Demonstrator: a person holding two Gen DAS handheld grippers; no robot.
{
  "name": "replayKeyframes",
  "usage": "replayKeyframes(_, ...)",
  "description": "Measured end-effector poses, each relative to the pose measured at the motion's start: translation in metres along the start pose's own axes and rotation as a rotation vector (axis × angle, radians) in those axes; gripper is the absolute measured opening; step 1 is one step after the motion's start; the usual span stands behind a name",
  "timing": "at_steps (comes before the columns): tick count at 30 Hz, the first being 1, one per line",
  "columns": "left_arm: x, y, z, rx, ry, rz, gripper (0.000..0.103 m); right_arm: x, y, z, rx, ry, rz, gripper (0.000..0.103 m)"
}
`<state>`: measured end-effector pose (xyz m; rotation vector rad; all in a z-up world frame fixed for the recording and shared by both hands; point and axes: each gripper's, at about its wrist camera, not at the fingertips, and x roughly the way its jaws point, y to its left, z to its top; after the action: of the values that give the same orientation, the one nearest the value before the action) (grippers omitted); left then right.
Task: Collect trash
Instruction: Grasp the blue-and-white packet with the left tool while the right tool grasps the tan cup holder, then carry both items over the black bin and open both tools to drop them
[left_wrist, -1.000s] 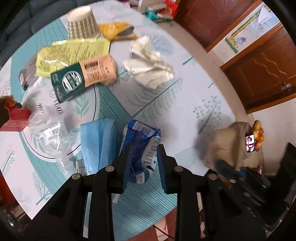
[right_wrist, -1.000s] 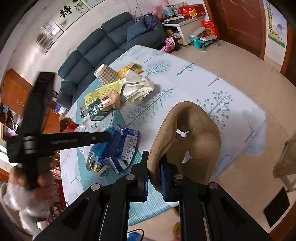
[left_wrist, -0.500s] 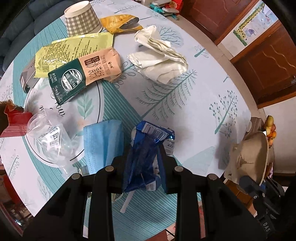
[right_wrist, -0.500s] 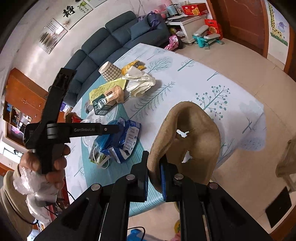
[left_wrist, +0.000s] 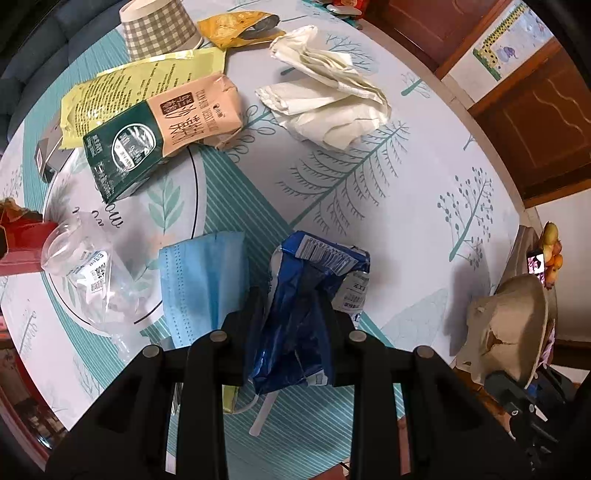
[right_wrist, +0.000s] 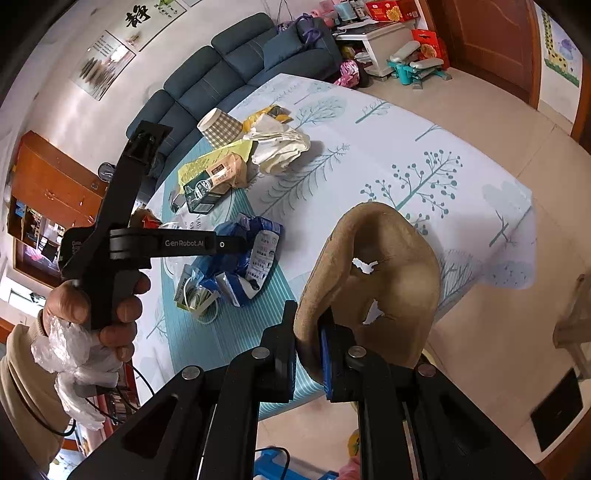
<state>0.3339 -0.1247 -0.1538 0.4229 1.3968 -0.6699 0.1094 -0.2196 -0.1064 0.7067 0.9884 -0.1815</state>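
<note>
The left gripper (left_wrist: 291, 308) is clenched on a crumpled blue wrapper (left_wrist: 306, 295) (a face mask (left_wrist: 201, 280) lies just at its nine o'clock) on the desk (left_wrist: 388, 221). The right gripper (right_wrist: 308, 332) pinches a brown paper bag (right_wrist: 384, 280) by its rim at the desk's five o'clock edge.

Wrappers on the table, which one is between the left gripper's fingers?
The crumpled blue wrapper with the barcode; the yellow wrapper and the green-and-tan packet lie farther away.

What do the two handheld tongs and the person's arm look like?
Both tongs, left and right, are matte black with round silver screws. The right has blue pads; white GenRobot.AI lettering marks the left's side. The left hand shows a beige sleeve, crumpled clear plastic, and a black cable.
</note>
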Motion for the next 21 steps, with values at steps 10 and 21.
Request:
replayKeyframes(10,0.011,-0.029,-0.014,0.077,0.037,-0.012,0.031,-0.004,-0.005,-0.004,0.016,-0.001,0.016,0.011)
replayKeyframes(21,0.01,-0.067,-0.019,0.094,0.018,0.007,0.031,-0.01,-0.02,-0.018,0.05,-0.007,0.036,0.011)
